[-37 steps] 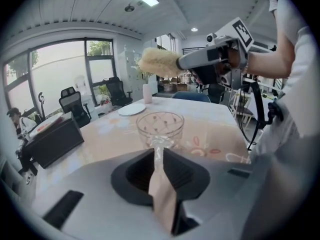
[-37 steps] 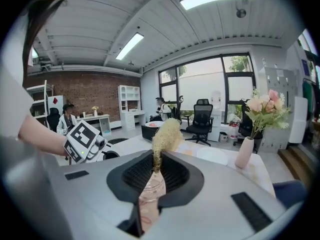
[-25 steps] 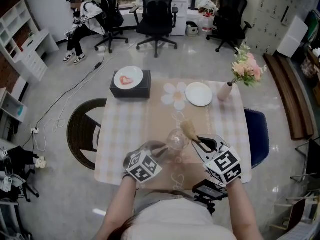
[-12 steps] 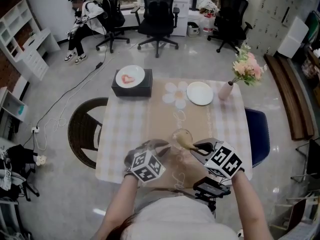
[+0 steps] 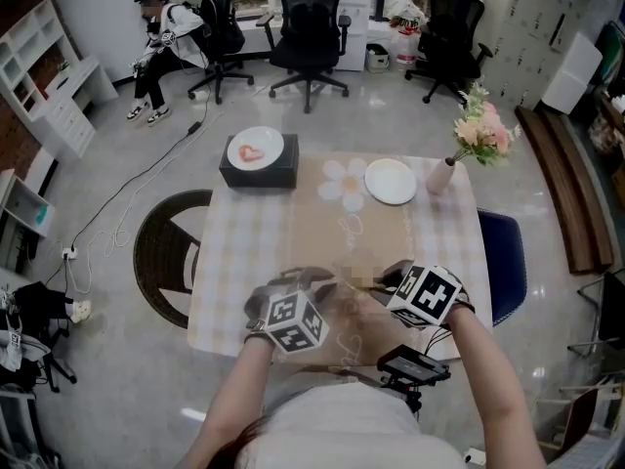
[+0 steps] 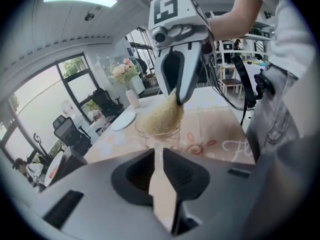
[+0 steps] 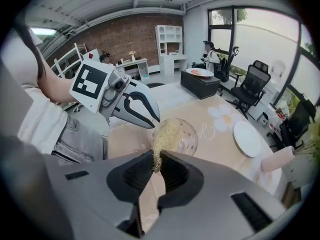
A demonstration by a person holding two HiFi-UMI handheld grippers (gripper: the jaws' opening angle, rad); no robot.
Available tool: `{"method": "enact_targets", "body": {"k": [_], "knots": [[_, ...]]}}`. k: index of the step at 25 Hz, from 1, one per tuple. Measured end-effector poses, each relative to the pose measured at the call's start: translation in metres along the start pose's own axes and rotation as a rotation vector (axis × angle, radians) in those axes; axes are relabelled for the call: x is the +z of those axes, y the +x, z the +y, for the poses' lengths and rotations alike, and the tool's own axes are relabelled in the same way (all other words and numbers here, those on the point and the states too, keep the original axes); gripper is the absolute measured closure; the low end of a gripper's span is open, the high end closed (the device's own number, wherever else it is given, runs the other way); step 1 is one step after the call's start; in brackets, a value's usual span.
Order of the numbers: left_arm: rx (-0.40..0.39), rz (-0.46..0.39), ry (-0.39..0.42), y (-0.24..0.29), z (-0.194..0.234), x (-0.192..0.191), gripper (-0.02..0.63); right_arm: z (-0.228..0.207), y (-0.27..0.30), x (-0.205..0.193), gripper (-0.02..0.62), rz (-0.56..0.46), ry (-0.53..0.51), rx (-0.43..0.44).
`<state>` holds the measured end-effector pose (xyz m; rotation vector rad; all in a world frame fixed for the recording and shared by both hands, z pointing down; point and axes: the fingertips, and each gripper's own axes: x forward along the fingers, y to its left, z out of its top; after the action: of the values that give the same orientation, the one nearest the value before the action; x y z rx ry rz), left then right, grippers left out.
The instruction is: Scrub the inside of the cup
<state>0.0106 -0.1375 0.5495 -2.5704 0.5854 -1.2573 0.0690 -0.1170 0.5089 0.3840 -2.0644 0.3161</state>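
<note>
Cup, clear glass, over the near part of the table, between the two grippers, mouth turned toward the right one. Left gripper pinched on the cup's thin stem, bowl just beyond the jaw tips. Right gripper clamped on the narrow end of a straw-coloured fibre scrubber; its bushy end sits inside the bowl. Head view shows the cup only as a blur. White plate and flower vase at the far edge, well apart.
</note>
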Motion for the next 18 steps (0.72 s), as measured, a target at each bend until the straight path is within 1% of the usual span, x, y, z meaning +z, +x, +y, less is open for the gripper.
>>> {"method": "enact_targets", "body": {"k": [4, 7, 11, 18], "knots": [[0.009, 0.002, 0.028, 0.001, 0.0, 0.003, 0.549, -0.002, 0.003, -0.003, 0.551, 0.075, -0.009, 0.028], [0.012, 0.004, 0.037, 0.0, -0.001, 0.003, 0.549, 0.0, 0.006, 0.001, 0.551, 0.085, -0.03, 0.021], [0.012, 0.005, 0.03, -0.001, 0.0, 0.002, 0.549, -0.008, 0.008, 0.005, 0.551, 0.066, -0.027, -0.029], [0.012, 0.001, 0.027, 0.001, 0.002, 0.001, 0.549, -0.03, 0.006, 0.004, 0.551, 0.041, 0.03, -0.117]]}}
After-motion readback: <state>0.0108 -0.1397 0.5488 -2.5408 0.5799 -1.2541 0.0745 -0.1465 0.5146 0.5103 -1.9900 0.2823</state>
